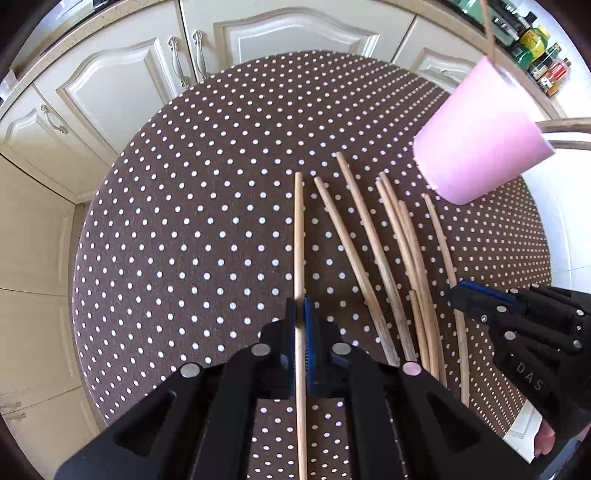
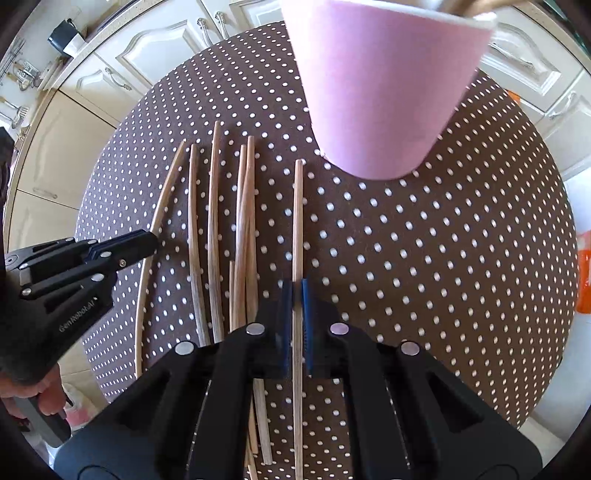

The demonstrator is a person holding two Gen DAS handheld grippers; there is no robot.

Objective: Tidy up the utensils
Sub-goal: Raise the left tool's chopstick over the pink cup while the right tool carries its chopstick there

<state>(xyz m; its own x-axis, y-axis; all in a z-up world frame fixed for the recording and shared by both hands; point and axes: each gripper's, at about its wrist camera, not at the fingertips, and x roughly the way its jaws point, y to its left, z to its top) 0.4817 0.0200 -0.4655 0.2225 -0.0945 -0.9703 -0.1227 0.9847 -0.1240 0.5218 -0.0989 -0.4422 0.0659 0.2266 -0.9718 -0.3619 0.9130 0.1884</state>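
My left gripper (image 1: 300, 314) is shut on a thin wooden chopstick (image 1: 298, 236), the leftmost of the row; the stick runs between its blue pads. My right gripper (image 2: 297, 291) is shut on the rightmost chopstick (image 2: 297, 221). Between the two, several more chopsticks (image 1: 391, 251) (image 2: 214, 229) lie side by side on the dotted brown table (image 1: 184, 221). The pink cup (image 1: 484, 133) (image 2: 384, 85) stands beyond them, sticks poking out of its rim (image 2: 461, 5). Each view shows the other gripper from the side: the right gripper (image 1: 456, 295) and the left gripper (image 2: 151, 240).
The round table (image 2: 443, 258) ends close on every side. Cream kitchen cabinets (image 1: 129, 85) stand behind it. Bottles (image 1: 535, 48) line a counter at the far right. A hand (image 2: 48, 398) holds the left gripper's handle. An orange item (image 2: 583, 280) lies off the table's right edge.
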